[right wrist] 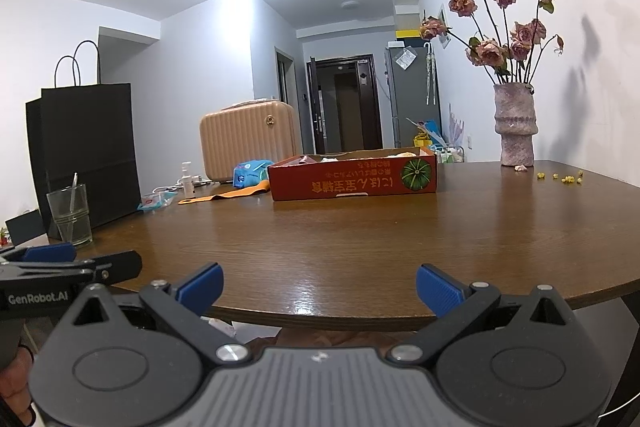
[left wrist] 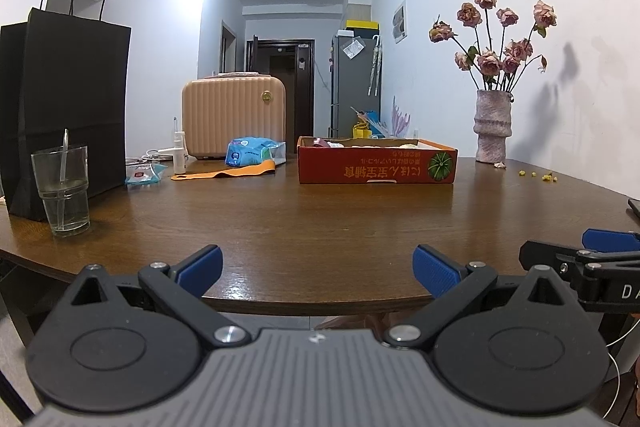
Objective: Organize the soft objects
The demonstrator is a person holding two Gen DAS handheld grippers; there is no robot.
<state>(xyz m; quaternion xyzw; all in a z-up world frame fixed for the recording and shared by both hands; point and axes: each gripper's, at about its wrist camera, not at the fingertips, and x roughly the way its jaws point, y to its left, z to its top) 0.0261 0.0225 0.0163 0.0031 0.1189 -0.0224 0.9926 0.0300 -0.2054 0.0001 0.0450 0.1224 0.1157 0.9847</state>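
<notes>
A red cardboard box (left wrist: 376,163) (right wrist: 354,177) with a pumpkin picture stands on the far part of the brown table (left wrist: 320,219) (right wrist: 340,227); soft items lie inside, mostly hidden. A blue soft pack (left wrist: 250,151) (right wrist: 250,174) and an orange strap (left wrist: 224,173) (right wrist: 222,195) lie left of the box. My left gripper (left wrist: 318,269) is open and empty above the table's near edge. My right gripper (right wrist: 320,287) is open and empty beside it. The right gripper shows at the right edge of the left wrist view (left wrist: 592,259); the left one at the left edge of the right wrist view (right wrist: 60,263).
A black paper bag (left wrist: 64,107) (right wrist: 86,151) and a glass (left wrist: 62,189) (right wrist: 70,215) stand at the left. A pink case (left wrist: 234,117) (right wrist: 250,143), a white spray bottle (left wrist: 180,151) (right wrist: 187,181) and small packets (left wrist: 144,174) sit behind. A vase of dried roses (left wrist: 492,125) (right wrist: 516,125) stands far right.
</notes>
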